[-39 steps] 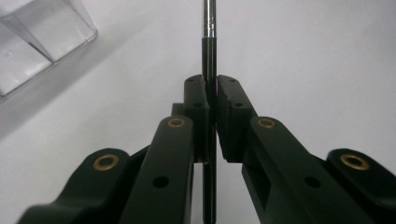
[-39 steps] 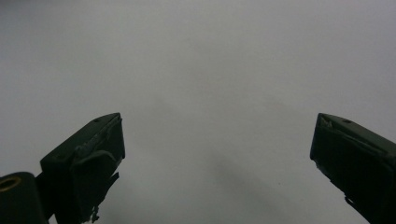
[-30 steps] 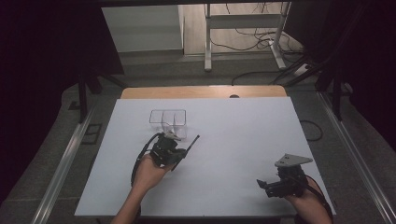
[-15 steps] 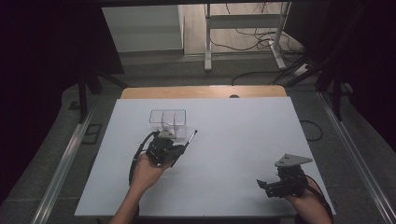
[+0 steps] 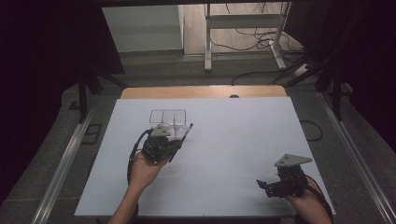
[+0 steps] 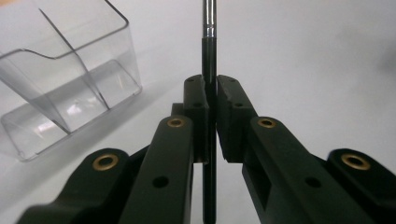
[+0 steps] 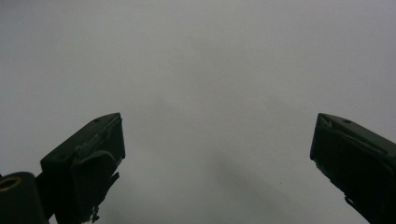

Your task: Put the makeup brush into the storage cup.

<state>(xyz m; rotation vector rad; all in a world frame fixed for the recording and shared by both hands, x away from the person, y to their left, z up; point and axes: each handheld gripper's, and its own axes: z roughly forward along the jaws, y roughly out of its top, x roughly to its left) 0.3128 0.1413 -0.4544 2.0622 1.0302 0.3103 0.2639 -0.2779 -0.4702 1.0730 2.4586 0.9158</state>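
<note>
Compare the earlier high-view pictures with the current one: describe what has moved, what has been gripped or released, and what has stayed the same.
The left gripper, still shut on the thin black pen, has edged slightly closer to the clear plastic organizer. Nothing was newly grasped or released. The right gripper stays open and parked near the front right of the white table, and the organizer has not shifted.

My right tool (image 7: 217,154): jaws spread wide, nothing between them; bare white desk (image 7: 210,70) ahead.
</note>
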